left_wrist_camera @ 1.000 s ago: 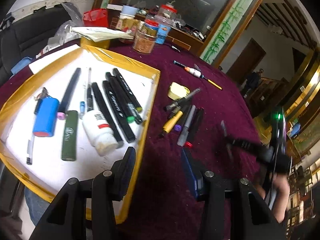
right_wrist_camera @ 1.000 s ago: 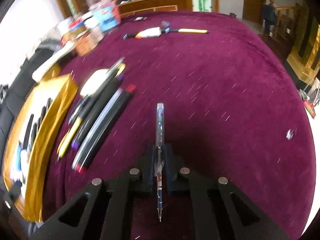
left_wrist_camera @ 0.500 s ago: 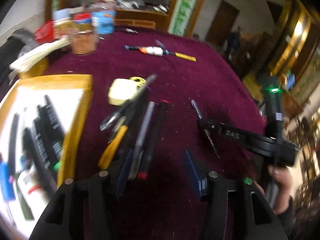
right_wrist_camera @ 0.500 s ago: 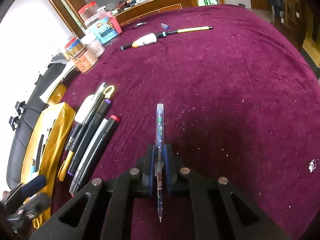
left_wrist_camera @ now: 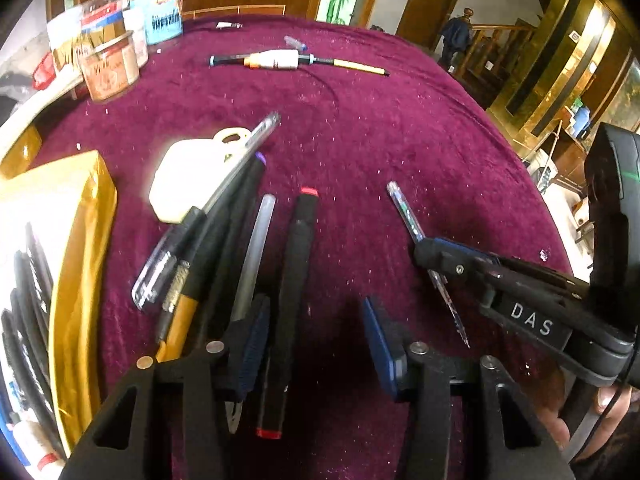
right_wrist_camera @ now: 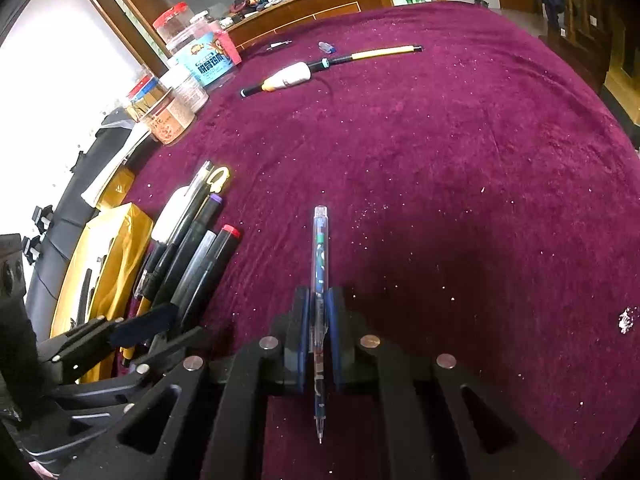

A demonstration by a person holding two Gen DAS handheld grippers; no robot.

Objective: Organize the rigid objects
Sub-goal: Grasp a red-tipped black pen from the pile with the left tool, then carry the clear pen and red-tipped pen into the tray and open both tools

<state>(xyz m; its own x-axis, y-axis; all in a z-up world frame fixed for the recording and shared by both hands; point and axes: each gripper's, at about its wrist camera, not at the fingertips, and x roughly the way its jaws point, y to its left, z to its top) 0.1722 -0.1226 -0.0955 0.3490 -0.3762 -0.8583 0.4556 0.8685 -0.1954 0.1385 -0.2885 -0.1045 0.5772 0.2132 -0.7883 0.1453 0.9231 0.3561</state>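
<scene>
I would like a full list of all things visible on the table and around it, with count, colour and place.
tablecloth: one, dark red, covers the table
tray: one, gold rim, left edge, holds black markers
loose pens and markers: about six, mostly black, beside the tray
pale yellow case: one, under those pens
fishing float: one, white and orange, far side
jars: several, clear, far left
clear pen: one, in the right gripper
left gripper: open, above the red-capped marker
right gripper: shut on the pen

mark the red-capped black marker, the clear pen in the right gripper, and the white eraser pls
red-capped black marker [left_wrist_camera: 297, 264]: left wrist view, mid-barrel.
clear pen [right_wrist_camera: 319, 256]: right wrist view, barrel ahead of the pads.
white eraser [left_wrist_camera: 182, 176]: left wrist view, top face.
</scene>
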